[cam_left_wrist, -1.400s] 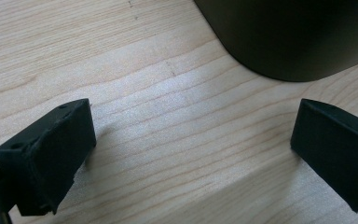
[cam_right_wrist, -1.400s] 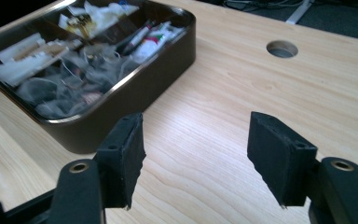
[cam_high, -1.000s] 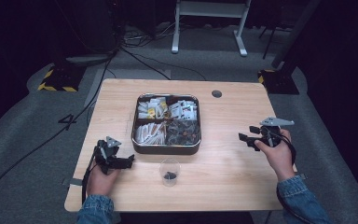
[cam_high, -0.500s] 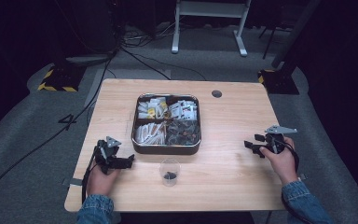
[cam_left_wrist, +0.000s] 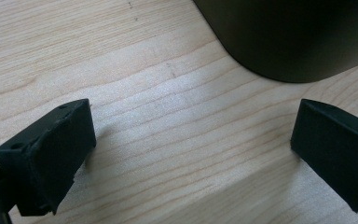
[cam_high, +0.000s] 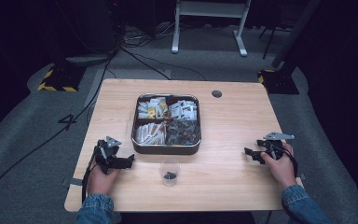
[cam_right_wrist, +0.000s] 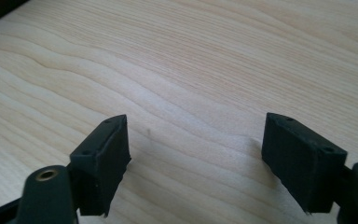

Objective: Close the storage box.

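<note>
My left gripper [cam_high: 129, 161] rests low on the wooden table [cam_high: 233, 126], just left of the metal tray's near corner. In the left gripper view it [cam_left_wrist: 191, 154] stands open over bare wood, with the tray's dark wall [cam_left_wrist: 289, 37] just ahead. My right gripper [cam_high: 249, 154] is held low near the table's right edge and points left. Its jaws have just been opening, and in the right gripper view it [cam_right_wrist: 196, 158] is open with nothing between the jaws.
A metal tray [cam_high: 166, 148] with four compartments of small parts sits mid-table. A small clear cup [cam_high: 169, 171] with something dark inside stands in front of it. Beyond the table's far edge, cables [cam_high: 135, 51] lie on the floor.
The right hand has come down toward the tabletop and its jaws stand wider apart. The left hand and gripper have not moved.
</note>
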Demonstrator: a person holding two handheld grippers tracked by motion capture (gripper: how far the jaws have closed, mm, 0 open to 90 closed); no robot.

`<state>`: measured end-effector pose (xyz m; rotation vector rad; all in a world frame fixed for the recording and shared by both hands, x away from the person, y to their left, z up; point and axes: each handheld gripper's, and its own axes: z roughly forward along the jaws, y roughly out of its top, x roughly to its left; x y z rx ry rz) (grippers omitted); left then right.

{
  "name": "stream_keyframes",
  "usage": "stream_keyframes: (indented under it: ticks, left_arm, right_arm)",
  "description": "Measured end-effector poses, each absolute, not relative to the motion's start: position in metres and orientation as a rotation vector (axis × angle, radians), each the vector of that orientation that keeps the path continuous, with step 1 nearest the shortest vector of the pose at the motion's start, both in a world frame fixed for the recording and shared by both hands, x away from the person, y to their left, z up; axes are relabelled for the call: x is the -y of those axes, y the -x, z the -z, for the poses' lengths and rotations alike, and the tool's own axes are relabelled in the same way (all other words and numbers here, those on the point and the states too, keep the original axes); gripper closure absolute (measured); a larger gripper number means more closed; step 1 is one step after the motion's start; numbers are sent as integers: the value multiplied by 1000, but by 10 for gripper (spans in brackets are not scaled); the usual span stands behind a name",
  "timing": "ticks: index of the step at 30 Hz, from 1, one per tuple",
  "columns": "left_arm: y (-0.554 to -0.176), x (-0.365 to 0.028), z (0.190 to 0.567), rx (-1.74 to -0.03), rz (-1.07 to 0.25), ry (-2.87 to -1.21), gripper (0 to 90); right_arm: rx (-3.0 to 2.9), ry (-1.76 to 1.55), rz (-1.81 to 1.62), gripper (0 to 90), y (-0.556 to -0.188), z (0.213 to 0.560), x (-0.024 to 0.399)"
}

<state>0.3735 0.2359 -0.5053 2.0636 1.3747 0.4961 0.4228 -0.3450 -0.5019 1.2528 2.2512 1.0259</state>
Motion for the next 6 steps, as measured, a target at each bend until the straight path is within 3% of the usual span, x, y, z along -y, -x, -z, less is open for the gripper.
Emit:
stream_keyframes:
  ticks: [6]
  left_arm:
    - [-374, -236, 505, -1375, -496, -2062, 2]
  right_arm:
    - [-2267, -1214, -979, 123, -425, 504, 339]
